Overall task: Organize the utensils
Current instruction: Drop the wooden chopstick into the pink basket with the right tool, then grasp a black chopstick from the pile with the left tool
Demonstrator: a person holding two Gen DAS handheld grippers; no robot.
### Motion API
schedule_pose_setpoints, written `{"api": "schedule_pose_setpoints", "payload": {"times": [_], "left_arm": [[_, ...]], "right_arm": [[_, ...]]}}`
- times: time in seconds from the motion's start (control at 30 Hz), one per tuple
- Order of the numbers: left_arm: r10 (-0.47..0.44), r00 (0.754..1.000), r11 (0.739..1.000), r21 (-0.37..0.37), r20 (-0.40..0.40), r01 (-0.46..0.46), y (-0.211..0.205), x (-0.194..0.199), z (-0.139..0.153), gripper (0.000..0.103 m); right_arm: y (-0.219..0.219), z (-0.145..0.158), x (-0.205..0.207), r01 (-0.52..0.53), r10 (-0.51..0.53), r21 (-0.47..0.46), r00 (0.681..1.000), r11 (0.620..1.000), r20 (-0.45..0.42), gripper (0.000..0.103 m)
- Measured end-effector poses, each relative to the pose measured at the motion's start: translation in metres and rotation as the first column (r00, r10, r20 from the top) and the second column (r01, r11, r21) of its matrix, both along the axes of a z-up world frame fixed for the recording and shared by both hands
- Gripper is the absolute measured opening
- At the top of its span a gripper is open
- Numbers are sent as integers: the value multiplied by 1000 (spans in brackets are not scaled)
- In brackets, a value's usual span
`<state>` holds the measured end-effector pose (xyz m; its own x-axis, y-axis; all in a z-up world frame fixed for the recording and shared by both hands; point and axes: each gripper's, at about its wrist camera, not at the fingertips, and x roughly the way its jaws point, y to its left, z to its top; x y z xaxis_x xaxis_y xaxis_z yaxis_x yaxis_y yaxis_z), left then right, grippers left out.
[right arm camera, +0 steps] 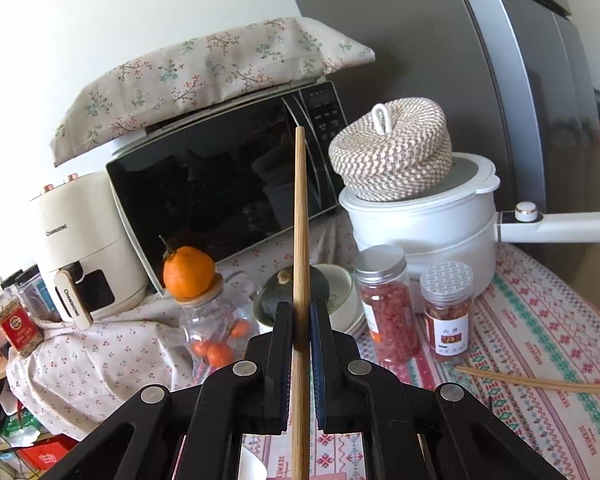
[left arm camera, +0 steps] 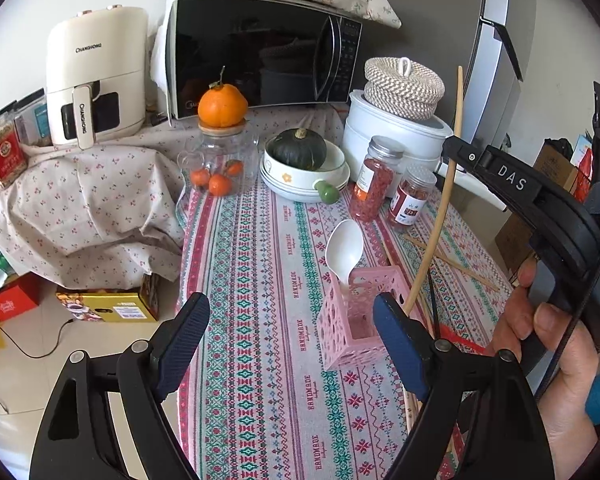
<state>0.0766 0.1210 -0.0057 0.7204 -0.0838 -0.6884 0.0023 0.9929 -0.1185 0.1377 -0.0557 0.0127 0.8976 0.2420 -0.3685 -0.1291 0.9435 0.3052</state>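
One bamboo chopstick [right arm camera: 300, 248] is standing nearly upright in the middle of the right wrist view, pinched between the closed jaws of the right gripper [right arm camera: 301, 322]. In the left wrist view the same chopstick [left arm camera: 440, 208] is slanting down from the upper right toward the pink holder [left arm camera: 354, 316] at lower centre, its lower end passing out of sight behind the left gripper's near finger, so whether the tip is inside yet cannot be told. Holding it upright looks deliberate: a steep stick should drop into the narrow top opening rather than catch on the rim.

Already inside the holder, a white spoon [left arm camera: 345, 250] is leaning with its bowl upward. Beyond the holder, toward the right of the frame, more chopsticks [left arm camera: 456, 266] are lying loose on the patterned tablecloth [left arm camera: 260, 280], apparently waiting their turn.

Hanging wide open at the bottom of its own view, the left gripper [left arm camera: 290, 338] is gripping nothing; it is sitting just beside the holder, probably ready to steady it. Further back, jars [left arm camera: 374, 178], a bowl with a squash [left arm camera: 300, 160] and a microwave [left arm camera: 260, 52] are crowding the upper part of the frame.
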Motion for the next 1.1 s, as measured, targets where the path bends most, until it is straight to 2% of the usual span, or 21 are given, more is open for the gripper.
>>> {"api": "schedule_pose_setpoints", "payload": {"times": [0.2,0.23,0.3,0.37,0.47,0.67,0.87,1.1], "left_arm": [[16,999,1000,1,-31,-15,6,5,-6,86],[19,999,1000,-1,-34,-19,6,6,-6,86],[22,999,1000,-9,-40,-22,6,6,-7,86],[16,999,1000,-25,-49,-17,5,5,-7,86],[0,998,999,-48,-67,-4,1,5,-9,86],[-54,991,996,-78,-119,45,-14,0,-18,86],[-117,974,988,-118,-194,95,-32,-6,-33,86],[-159,958,986,-75,-239,145,-55,-13,-46,86]], "right_arm": [[1,-12,0,-48,50,32,998,998,-48,12],[1,-11,0,-64,66,32,996,997,-59,16],[0,-9,-1,-93,96,40,992,995,-83,30],[-5,-3,-5,-117,122,58,988,991,-95,48],[-19,9,-14,-128,134,60,985,990,-107,65],[-63,18,-30,-106,108,20,979,994,-171,85],[-105,-8,-36,-72,56,-39,951,997,-306,87],[-146,-43,-40,-45,0,-89,890,995,-457,89]]}}
